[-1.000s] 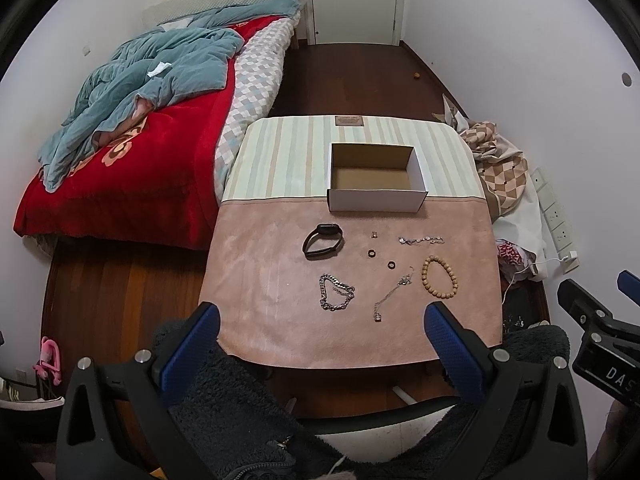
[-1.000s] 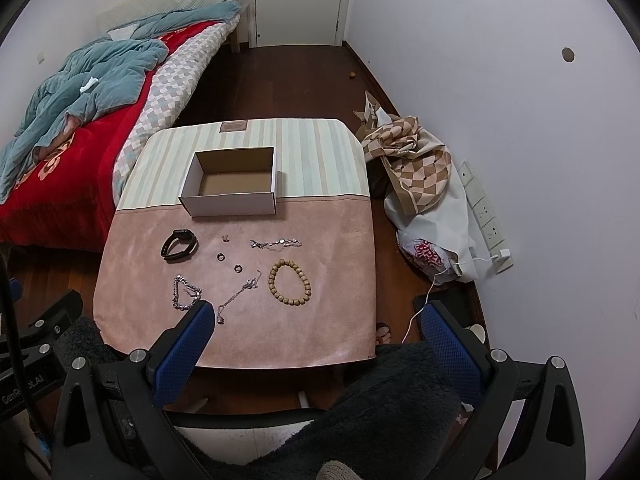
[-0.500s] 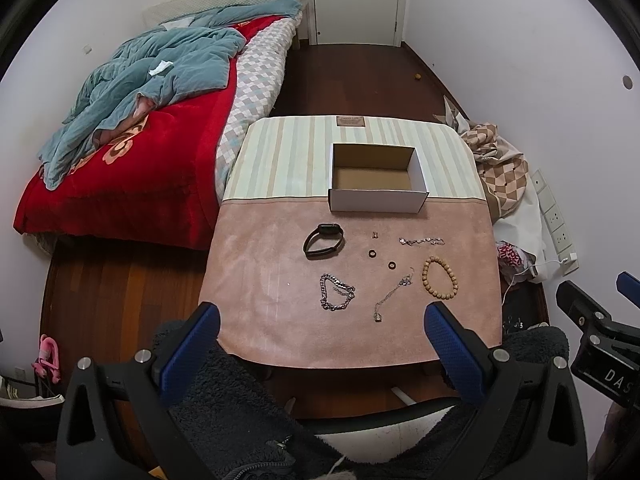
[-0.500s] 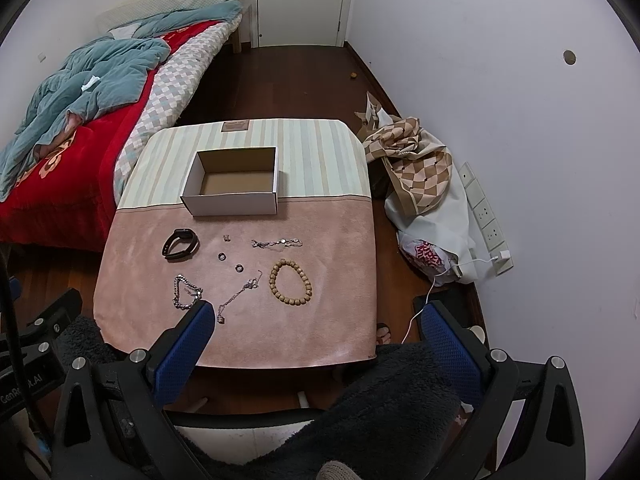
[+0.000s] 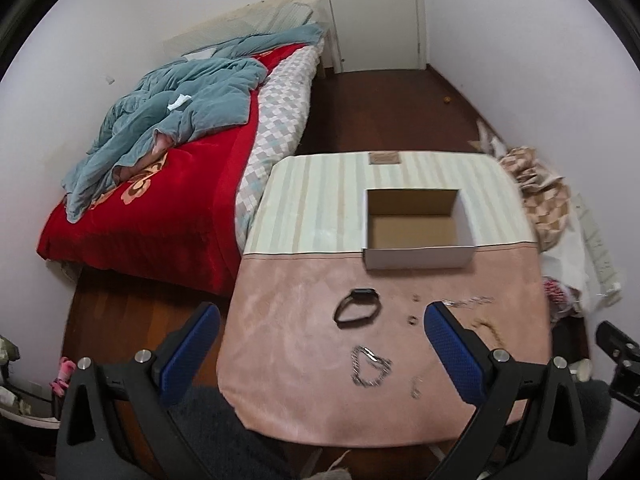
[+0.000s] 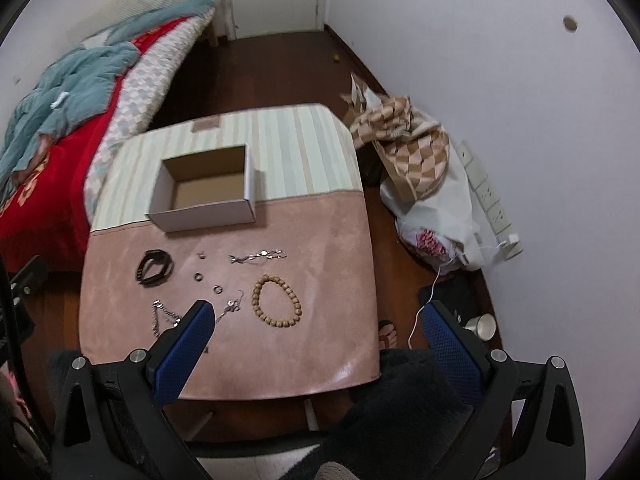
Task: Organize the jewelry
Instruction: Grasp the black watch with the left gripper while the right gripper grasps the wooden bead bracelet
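Note:
An open, empty cardboard box point(image 5: 416, 228) point(image 6: 204, 188) stands mid-table. In front of it on the pink cloth lie a black band point(image 5: 357, 313) point(image 6: 154, 267), a silver chain bracelet point(image 5: 370, 366) point(image 6: 160, 316), a wooden bead bracelet point(image 6: 277, 300), a thin silver bracelet point(image 6: 258, 256), a pendant chain point(image 6: 232, 305) and two small rings point(image 6: 208, 283). My left gripper point(image 5: 320, 352) is open above the table's near left part. My right gripper point(image 6: 316, 340) is open above the near edge, its left finger over the chain bracelet.
The small table point(image 5: 304, 208) point(image 6: 304, 152) has a striped far half. A bed with a red cover point(image 5: 160, 200) is at the left. A checked cloth and bags point(image 6: 420, 168) lie on the floor at the right by a power strip point(image 6: 488, 196). A door point(image 5: 372, 12) is behind.
Both grippers have moved forward and closer to the table. The left view has swung left and the right view now tilts. The jewelry and box have not moved.

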Motion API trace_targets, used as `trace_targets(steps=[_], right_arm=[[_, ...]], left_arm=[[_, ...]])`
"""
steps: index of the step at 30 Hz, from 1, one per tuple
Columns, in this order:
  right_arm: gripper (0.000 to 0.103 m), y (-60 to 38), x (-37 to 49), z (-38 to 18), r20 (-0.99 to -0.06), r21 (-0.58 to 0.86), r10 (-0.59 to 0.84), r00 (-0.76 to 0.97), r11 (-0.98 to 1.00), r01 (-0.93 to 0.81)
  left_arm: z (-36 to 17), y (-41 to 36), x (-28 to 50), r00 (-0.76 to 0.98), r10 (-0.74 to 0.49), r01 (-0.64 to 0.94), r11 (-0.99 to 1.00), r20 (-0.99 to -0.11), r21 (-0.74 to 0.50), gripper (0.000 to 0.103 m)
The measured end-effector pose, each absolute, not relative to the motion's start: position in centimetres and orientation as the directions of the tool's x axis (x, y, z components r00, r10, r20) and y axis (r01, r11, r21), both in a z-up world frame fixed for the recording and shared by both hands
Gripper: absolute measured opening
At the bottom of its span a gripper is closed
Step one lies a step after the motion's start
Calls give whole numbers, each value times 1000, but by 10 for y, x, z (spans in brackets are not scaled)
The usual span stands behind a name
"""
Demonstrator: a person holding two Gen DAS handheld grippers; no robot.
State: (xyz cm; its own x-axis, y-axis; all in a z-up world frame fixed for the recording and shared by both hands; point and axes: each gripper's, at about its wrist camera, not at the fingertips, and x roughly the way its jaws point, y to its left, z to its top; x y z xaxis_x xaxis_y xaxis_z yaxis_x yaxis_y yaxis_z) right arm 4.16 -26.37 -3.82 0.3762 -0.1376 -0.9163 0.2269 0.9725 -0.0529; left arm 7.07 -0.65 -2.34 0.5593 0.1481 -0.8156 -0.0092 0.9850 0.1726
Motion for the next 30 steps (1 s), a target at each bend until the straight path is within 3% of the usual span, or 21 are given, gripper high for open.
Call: trace_targets(steps=[9, 16, 28, 30], right_arm=[[103, -272, 107, -159, -981, -19, -67, 183, 968, 250], [94, -268, 130, -244, -999, -36, -45, 29, 963, 267], [62, -251, 144, -295, -999, -13, 0, -52, 970, 242], [51, -248, 145, -292, -1000, -12, -6, -27, 972, 235]], left_arm=[[-127, -1, 133, 402, 269, -28, 959, -875, 282, 103], [-191, 4, 156, 290, 315, -7, 945, -904, 327, 103], [-228, 27, 178, 204, 242, -11, 970, -949, 245, 103], [-232, 30, 183, 197, 222, -8, 974, -955, 225, 103]])
